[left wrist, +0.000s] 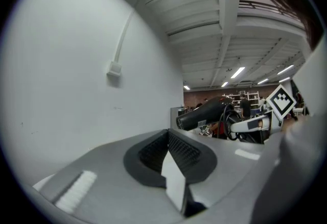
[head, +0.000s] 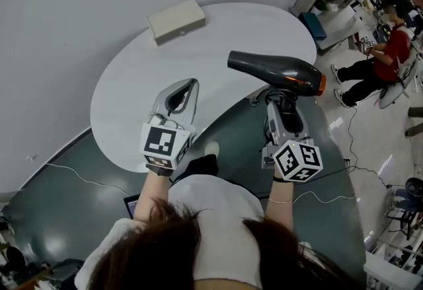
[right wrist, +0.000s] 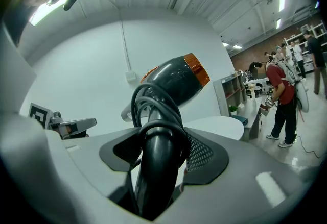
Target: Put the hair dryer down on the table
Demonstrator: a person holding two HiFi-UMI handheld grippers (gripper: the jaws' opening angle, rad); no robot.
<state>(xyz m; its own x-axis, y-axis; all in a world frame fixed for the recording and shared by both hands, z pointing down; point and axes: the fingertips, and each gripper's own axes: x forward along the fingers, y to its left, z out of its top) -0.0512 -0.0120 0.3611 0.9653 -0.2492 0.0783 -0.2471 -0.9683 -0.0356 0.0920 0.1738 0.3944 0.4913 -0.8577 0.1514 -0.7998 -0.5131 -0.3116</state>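
Hair dryer (head: 277, 74) hangs over the near right edge of the white tabletop (head: 132, 90), its cord-wrapped handle pinched by the right gripper (right wrist: 158, 167), while the left gripper (left wrist: 171, 162), pressed together and empty, hovers beside it, well short of a pale box (head: 176, 20).

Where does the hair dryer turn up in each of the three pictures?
Head view: dryer right of centre, over the table edge, handle in the right gripper.
Left gripper view: dryer small, right of centre, far off.
Right gripper view: dryer large, centre, handle between the jaws.
Shared landmark: the white wall, left of the dryer in the left gripper view, behind it in the right.
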